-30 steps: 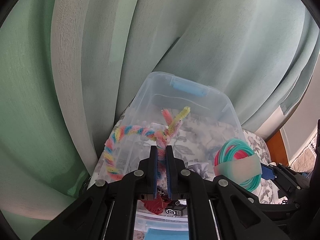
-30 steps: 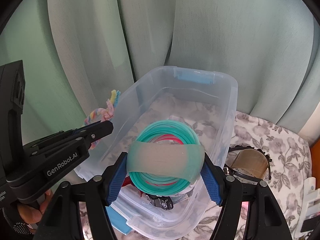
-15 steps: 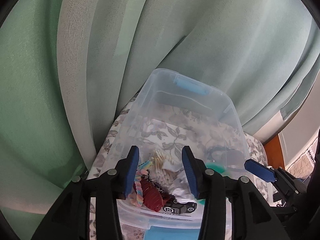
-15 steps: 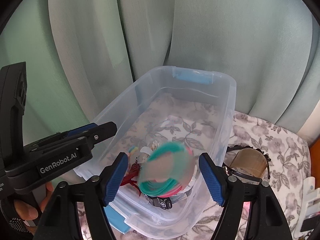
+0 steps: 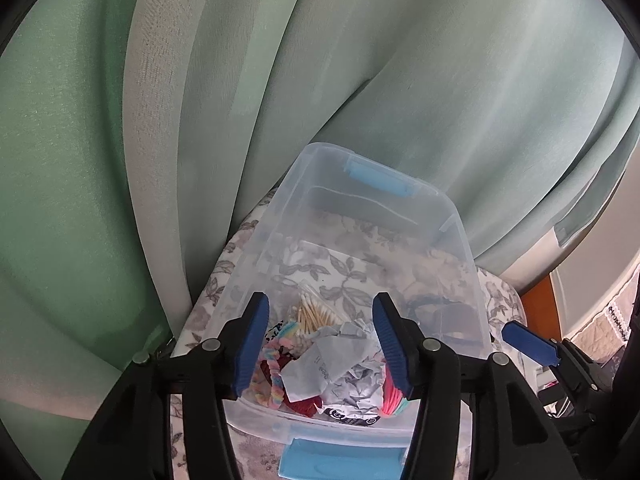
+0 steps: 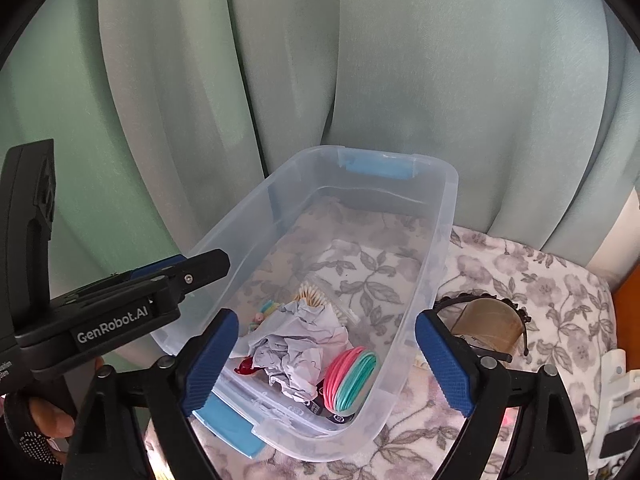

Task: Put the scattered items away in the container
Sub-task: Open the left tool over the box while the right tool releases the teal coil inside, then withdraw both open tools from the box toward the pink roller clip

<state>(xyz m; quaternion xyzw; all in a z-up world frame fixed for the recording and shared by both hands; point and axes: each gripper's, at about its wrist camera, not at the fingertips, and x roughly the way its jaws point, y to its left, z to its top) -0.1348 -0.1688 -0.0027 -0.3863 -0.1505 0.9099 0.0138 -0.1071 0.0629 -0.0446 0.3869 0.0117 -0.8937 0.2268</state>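
Observation:
A clear plastic bin with blue latches stands on a floral cloth. In its near end lie crumpled paper, a pastel pipe cleaner, cotton swabs and a coil of teal and pink rings. My left gripper is open and empty above the bin's near end. My right gripper is open and empty above the same end. The left gripper also shows at the left of the right wrist view.
Green curtains hang right behind the bin. A brown hairband with a dark rim lies on the floral cloth right of the bin. White objects lie at the far right edge.
Both grippers opened. The pipe cleaner dropped from the left one and the ring coil from the right one; both now lie in the bin.

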